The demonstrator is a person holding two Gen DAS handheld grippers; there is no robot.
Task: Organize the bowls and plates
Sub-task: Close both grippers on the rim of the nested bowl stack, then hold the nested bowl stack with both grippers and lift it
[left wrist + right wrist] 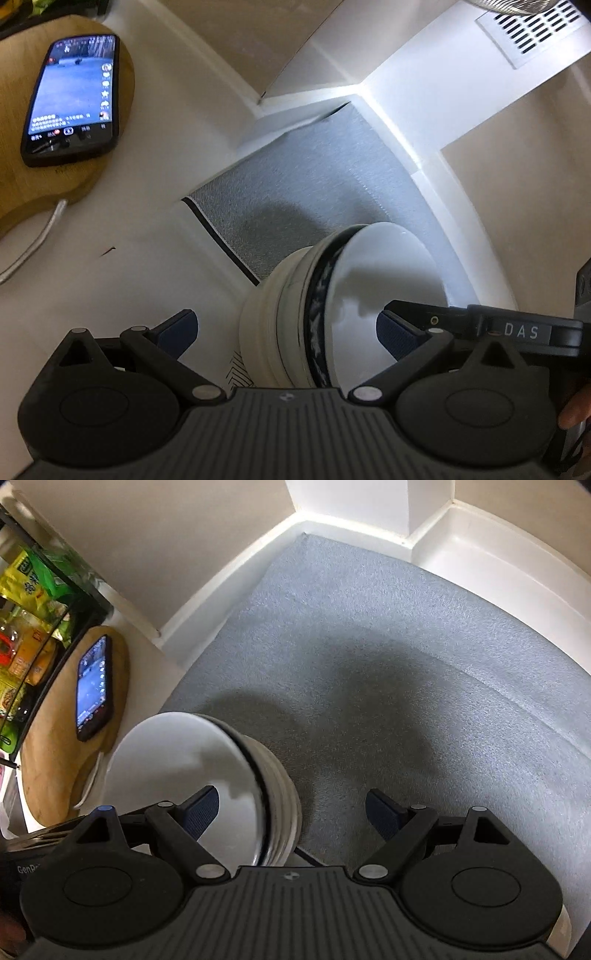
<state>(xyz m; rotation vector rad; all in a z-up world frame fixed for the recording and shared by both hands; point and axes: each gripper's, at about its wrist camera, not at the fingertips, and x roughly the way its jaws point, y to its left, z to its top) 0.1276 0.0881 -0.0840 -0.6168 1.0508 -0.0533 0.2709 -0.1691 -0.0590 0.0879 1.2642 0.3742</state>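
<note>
A stack of white bowls (280, 325), the top one with a dark blue patterned rim band, stands on the grey mat (314, 184). My left gripper (286, 328) is open, one finger outside the stack's left wall and the other inside the top bowl. The stack also shows in the right wrist view (192, 760). My right gripper (291, 812) is open, its left finger inside the top bowl and its right finger over the mat (388, 657), outside the stack. Neither gripper's pads visibly press the bowl wall.
A lit phone (72, 96) lies on a wooden board (22, 177) to the left, with a cable (33, 243) trailing from it. White walls and a ledge (480, 554) border the mat. Snack packets (29, 590) fill a shelf at far left.
</note>
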